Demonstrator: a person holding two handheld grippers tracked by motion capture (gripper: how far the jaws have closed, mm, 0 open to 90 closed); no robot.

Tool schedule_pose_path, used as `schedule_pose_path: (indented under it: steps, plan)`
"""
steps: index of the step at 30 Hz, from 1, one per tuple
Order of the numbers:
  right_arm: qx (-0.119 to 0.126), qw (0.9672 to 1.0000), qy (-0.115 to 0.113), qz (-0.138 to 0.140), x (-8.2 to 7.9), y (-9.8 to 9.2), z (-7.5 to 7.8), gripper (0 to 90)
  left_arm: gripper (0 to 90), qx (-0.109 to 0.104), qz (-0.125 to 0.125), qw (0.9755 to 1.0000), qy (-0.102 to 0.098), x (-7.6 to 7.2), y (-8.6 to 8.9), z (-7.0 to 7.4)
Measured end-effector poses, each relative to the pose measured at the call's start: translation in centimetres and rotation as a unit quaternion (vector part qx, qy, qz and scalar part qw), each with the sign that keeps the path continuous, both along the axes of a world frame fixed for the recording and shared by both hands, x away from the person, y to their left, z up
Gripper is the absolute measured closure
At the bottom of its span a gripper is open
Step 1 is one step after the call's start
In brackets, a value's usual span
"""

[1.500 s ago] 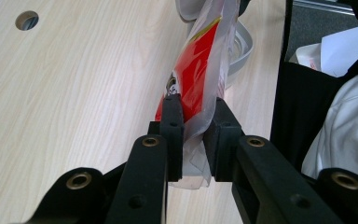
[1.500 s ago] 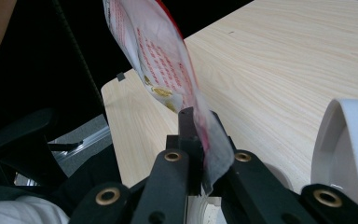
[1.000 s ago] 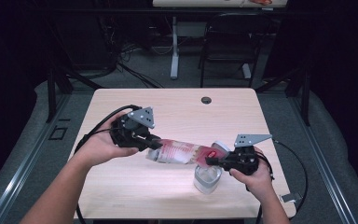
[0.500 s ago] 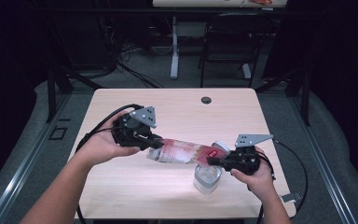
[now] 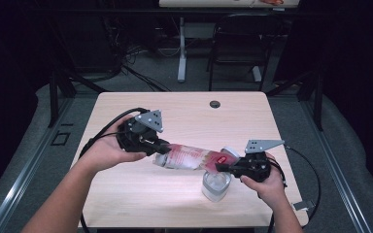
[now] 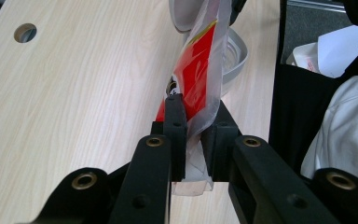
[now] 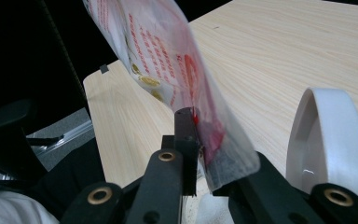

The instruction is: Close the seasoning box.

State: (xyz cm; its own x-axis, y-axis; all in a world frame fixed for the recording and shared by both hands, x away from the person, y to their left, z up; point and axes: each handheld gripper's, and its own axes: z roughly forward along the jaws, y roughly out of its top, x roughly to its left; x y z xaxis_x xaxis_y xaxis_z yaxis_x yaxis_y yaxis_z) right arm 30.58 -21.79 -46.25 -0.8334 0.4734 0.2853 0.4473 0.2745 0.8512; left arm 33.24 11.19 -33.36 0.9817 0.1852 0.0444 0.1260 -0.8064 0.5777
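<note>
Red-and-clear plastic packet (image 5: 194, 157) stretched between both tools above the table (image 5: 184, 111), nearer the front edge than the back, right of the middle. Left gripper (image 5: 161, 147) clamped on the packet's left end: in the left gripper view, black jaws pressed nearly together on the crumpled clear seam of the packet (image 6: 200, 88), film bulging out above the pads. Right gripper (image 5: 221, 167) clamped on the other end: in the right gripper view, jaws just closing a little further, with the printed red corner of the packet (image 7: 168, 79) pinched between them. Packet held roughly level, dipping slightly toward the right hand (image 5: 267, 182), clear of the wood. Clear round container (image 5: 216, 185) standing on the table directly beneath the packet's right end, near the front right corner; white rim (image 7: 328, 135) looming beside the right jaws. Left hand (image 5: 108, 150) wrapped around its tool over the left half of the table.
</note>
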Motion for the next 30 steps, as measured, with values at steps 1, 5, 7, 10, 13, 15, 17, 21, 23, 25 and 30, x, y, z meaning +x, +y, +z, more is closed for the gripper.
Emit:
schedule_pose_path:
  steps: [1,5,7,10,13,15,17,21,23,25,30]
  plan:
    - [0.0,1.0,0.0,0.0,0.0,0.0,0.0,85.7,81.3,0.0,0.0,1.0,0.0,-0.01,0.0,0.0]
    - [-0.001,1.0,0.001,0.002,0.03,-0.01,0.0,86.0,81.3,0.0,-0.001,1.0,0.0,-0.01,0.0,0.0]
    - [-0.002,1.0,0.001,0.001,0.03,-0.01,0.0,86.2,81.3,0.0,-0.001,1.0,0.0,-0.01,0.0,0.01]
    - [-0.002,1.0,0.001,0.001,0.04,0.02,-0.01,86.3,81.3,-0.001,0.0,1.0,-0.001,-0.01,0.0,0.01]
    - [-0.004,1.0,0.001,0.001,0.04,0.03,-0.01,86.5,81.4,0.0,-0.001,1.0,-0.001,-0.02,-0.01,0.02]
    - [-0.003,1.0,0.002,0.0,0.03,0.07,-0.02,86.6,81.4,0.0,-0.001,1.0,-0.002,-0.02,-0.01,0.03]
    - [-0.002,1.0,0.002,0.001,0.01,0.11,-0.02,86.7,81.4,0.0,-0.001,1.0,-0.003,-0.03,-0.03,0.05]
    - [-0.002,1.0,0.002,0.001,0.01,0.1,-0.03,86.9,81.5,-0.001,-0.002,1.0,-0.003,-0.03,-0.04,0.06]
    - [-0.003,1.0,0.002,0.001,0.01,0.11,-0.03,86.9,81.5,0.0,-0.002,1.0,-0.003,-0.02,-0.05,0.07]
    - [-0.002,1.0,0.003,0.001,0.02,0.11,-0.05,86.9,81.5,0.0,-0.002,1.0,-0.003,-0.02,-0.08,0.09]
    - [-0.003,1.0,0.003,0.001,0.03,0.07,-0.06,86.9,81.6,-0.001,-0.003,1.0,-0.003,-0.04,-0.15,0.16]
